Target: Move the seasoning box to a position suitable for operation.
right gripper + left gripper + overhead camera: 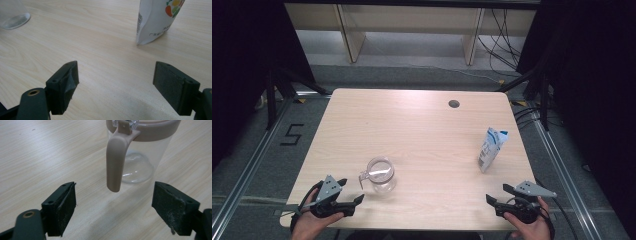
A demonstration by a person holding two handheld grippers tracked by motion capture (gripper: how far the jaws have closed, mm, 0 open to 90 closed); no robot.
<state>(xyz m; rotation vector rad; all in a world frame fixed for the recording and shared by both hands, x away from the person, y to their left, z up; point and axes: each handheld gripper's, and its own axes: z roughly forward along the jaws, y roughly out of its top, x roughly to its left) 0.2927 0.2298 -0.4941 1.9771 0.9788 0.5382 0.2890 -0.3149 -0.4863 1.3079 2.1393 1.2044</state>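
Clear plastic jug [380, 174]: we've got it standing upright at lower centre-left of the high view, pinkish rim on top, nothing inside that we can make out.
Handle [115, 162]: same pinkish plastic, hangs down from the rim, long axis vertical, free end at the bottom. In the high view it sticks out toward the lower left of the frame, so right at our left tongs.
Left gripper [346, 191]: bottom left of the high view, jaws spread wide, holding nothing. In the left gripper view the handle sits centred between the two pads but a bit ahead of them, no contact yet.
Right gripper [499, 194]: bottom right of the high view, also wide open and empty, just hovering over bare wood.
Pouch [491, 149]: white with blue top and some fruit print, standing at right of the high view, long axis up-down with a slight lean toward the upper right. In the right gripper view it's up ahead at upper right, well apart from the pads.
Table [412, 125]: light wood, only these two things on it.
Progress: pretty much the start, we reckon. Nothing is grabbed, nothing is moved. Left side looks lined up for the handle; closing on it, then reaching the pouch, is all still ahead of us.
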